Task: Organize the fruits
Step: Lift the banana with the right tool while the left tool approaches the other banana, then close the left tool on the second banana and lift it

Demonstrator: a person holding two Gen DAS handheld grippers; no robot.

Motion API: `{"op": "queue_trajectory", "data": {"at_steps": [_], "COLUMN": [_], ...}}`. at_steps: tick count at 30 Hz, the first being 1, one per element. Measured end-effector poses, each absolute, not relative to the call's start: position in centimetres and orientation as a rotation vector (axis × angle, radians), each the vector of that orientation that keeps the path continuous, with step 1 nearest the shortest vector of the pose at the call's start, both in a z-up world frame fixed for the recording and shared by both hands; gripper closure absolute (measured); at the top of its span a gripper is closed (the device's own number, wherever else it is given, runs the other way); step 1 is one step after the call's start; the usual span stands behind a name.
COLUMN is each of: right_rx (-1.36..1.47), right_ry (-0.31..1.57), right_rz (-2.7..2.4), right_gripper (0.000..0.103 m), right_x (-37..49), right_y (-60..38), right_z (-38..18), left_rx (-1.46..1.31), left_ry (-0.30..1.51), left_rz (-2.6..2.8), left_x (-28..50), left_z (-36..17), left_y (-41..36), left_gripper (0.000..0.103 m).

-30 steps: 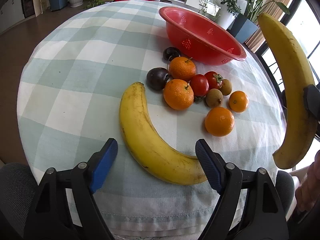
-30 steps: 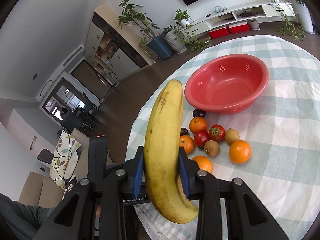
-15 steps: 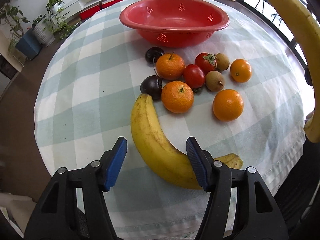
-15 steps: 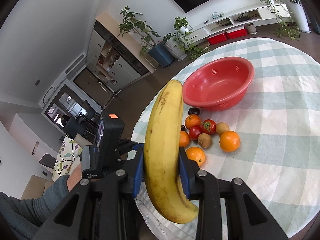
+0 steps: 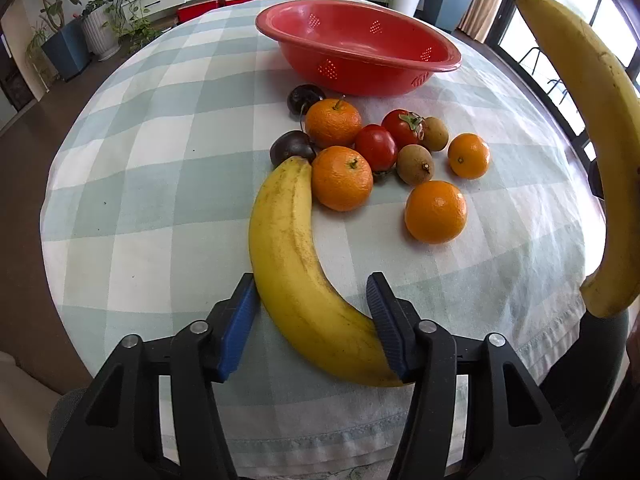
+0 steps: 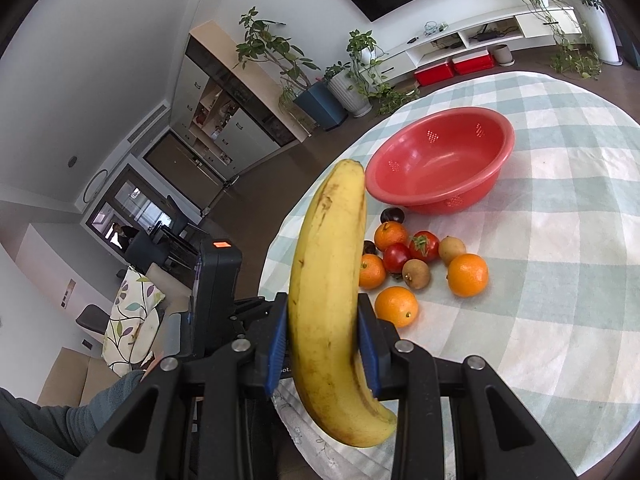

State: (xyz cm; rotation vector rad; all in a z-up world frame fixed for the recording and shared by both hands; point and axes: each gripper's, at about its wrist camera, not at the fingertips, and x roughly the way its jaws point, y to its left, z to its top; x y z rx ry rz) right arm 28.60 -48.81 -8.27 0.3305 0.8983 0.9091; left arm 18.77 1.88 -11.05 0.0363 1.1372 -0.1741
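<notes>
moved: left gripper (image 5: 312, 320) has rolled and squared up over the table banana (image 5: 296, 264); its jaws have just been closing, the banana now between the pads, which sit at its skin on both sides. whether they already press cannot be told.

right gripper (image 6: 323, 350): clamped on a second banana (image 6: 332, 300), held upright in the air off the table's near edge.

table banana: lies on the checked cloth (image 5: 160, 200), curve bowing left, far tip touching a dark plum (image 5: 290, 146) and an orange (image 5: 341, 178).

loose fruit beyond: oranges, two tomatoes (image 5: 376, 146), two small brown fruits (image 5: 415, 158), a second plum, all bunched just short of the red bowl (image 5: 360, 52), which is empty.

handling (judged): light, soft, bruises under hard squeeze; skin smooth, curve lets it swivel in the pads. best taken across the thick middle-to-lower body, as now, not at the tips.

room: cloth edge close under the gripper; wide bare cloth to the left. lift straight up first, or the far tip may roll the orange. path to the bowl passes over the fruit cluster.
</notes>
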Motion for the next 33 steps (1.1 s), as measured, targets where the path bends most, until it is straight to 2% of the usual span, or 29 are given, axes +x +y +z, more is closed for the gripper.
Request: {"op": "queue_trajectory", "data": {"at_steps": [3, 5, 8, 11, 12, 16, 18, 22, 27, 33], "right_rx": [0.332, 0.329, 0.328, 0.324, 0.320, 0.305, 0.301, 0.294, 0.279, 0.264], "right_ry": [0.900, 0.902, 0.911, 0.916, 0.917, 0.919, 0.921, 0.928, 0.927, 0.932], "right_rz": [0.904, 0.904, 0.896, 0.893, 0.895, 0.897, 0.892, 0.884, 0.879, 0.862], "right_gripper": [0.068, 0.068, 0.068, 0.068, 0.068, 0.068, 0.068, 0.068, 0.068, 0.068], "right_x": [28.5, 28.4, 28.5, 28.4, 28.3, 27.9, 28.0, 27.8, 27.7, 27.6], "right_y": [-48.9, -49.0, -48.8, -48.5, -48.3, -47.9, -47.8, -47.2, -46.8, -46.3], "right_z": [-8.3, -8.4, -8.7, -8.7, -8.6, -8.3, -8.3, -8.2, -7.9, -7.7], "left_rx": [0.101, 0.189, 0.235, 0.285, 0.284, 0.206, 0.156, 0.159, 0.120, 0.097], "left_ry": [1.134, 1.137, 1.174, 1.181, 1.184, 1.147, 1.145, 1.131, 1.117, 1.107], "left_rz": [-0.185, -0.172, -0.175, -0.135, -0.139, -0.172, -0.204, -0.234, -0.258, -0.265], "left_x": [19.1, 18.9, 18.9, 19.1, 19.1, 18.5, 18.1, 17.8, 17.7, 16.8], "left_z": [-10.5, -10.3, -10.6, -11.1, -11.4, -11.5, -11.3, -11.2, -10.8, -10.7], "left_y": [2.2, 2.1, 2.0, 1.4, 1.1, 2.0, 2.7, 2.7, 3.7, 5.2], "left_gripper": [0.063, 0.063, 0.061, 0.051, 0.051, 0.055, 0.062, 0.063, 0.070, 0.072]}}
